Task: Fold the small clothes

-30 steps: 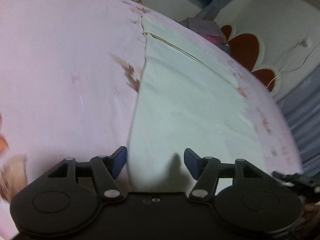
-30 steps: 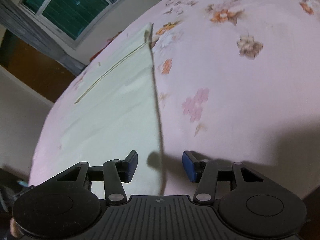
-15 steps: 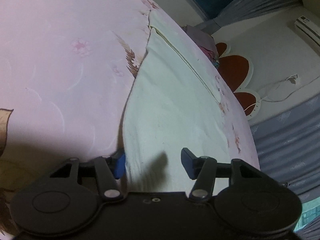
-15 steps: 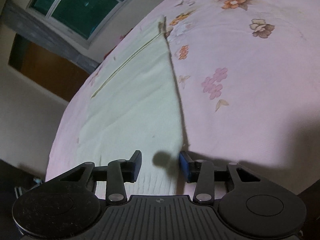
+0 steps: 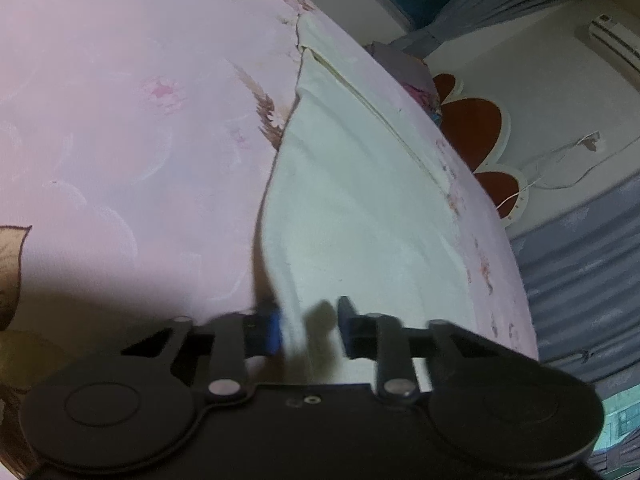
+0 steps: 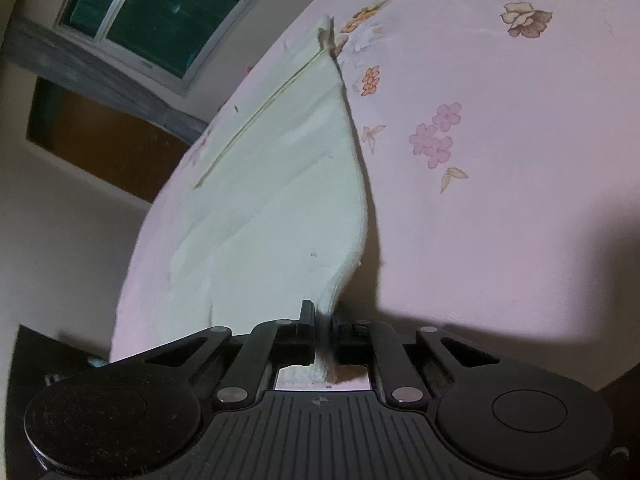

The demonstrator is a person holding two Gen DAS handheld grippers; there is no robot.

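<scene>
A pale cream cloth lies flat on a pink flowered bedsheet; it also shows in the right wrist view. My left gripper straddles the cloth's near left corner with its jaws still apart, the cloth edge rising against the left blue pad. My right gripper is shut on the cloth's near right corner, and the edge there is lifted off the sheet.
The bedsheet stretches wide to the right of the cloth. A window and a wall stand beyond the bed. A red and white headboard, a pile of clothes and grey curtains lie past the far edge.
Both grippers dropped to the cloth's near corners. The right jaws closed on its corner and lifted the edge. The left jaws narrowed around their corner.
</scene>
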